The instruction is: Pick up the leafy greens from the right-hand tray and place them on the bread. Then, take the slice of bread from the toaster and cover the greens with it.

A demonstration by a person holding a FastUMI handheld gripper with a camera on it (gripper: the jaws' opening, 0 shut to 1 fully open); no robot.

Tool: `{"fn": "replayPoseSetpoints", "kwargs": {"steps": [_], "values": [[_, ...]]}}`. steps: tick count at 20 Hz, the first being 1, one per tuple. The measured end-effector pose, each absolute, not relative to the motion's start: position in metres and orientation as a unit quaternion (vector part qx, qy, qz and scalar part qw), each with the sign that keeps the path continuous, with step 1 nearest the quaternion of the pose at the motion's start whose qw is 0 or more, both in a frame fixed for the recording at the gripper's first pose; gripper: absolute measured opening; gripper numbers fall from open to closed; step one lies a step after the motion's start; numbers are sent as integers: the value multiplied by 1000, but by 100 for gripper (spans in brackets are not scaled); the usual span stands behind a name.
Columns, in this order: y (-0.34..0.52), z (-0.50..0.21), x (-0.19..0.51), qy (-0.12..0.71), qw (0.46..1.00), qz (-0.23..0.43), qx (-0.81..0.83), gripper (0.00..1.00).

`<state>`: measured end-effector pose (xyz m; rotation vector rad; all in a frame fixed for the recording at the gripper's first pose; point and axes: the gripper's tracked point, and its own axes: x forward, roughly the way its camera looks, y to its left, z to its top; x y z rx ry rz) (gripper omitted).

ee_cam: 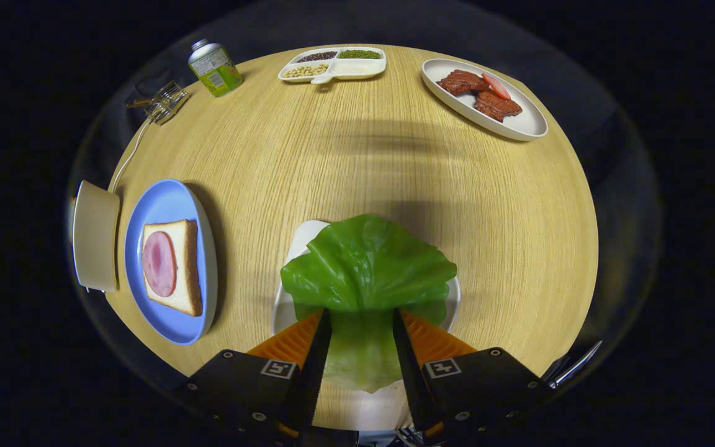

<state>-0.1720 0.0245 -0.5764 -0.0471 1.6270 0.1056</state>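
A big green lettuce leaf (367, 267) lies over a white tray (284, 310) just ahead of me. Its pale stem end runs back between my two fingers, and the leaf fans out beyond the tips. My gripper (362, 320) is shut on the leaf, with both fingers pressing its sides. To the left, a slice of bread (187, 273) topped with a round slice of ham (159, 264) lies on a blue plate (168, 198). Left of the plate stands a cream toaster (95, 236); its slot and any bread inside are hidden.
On the round wooden table (357, 161), a white plate with brown meat pieces (481, 96) sits far right. A divided dish of beans (332, 63), a green can (215, 68) and a plug on a white cord (162, 105) lie at the back.
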Motion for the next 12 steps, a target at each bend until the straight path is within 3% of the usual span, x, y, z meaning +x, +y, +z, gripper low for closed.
{"fn": "replayPoseSetpoints", "kwargs": {"steps": [5, 10, 12], "values": [[24, -575, -172, 721, 692, 37, -16, 38], [20, -576, -169, 714, 700, 23, -2, 6], [24, -570, -169, 714, 700, 27, 18, 3]]}}
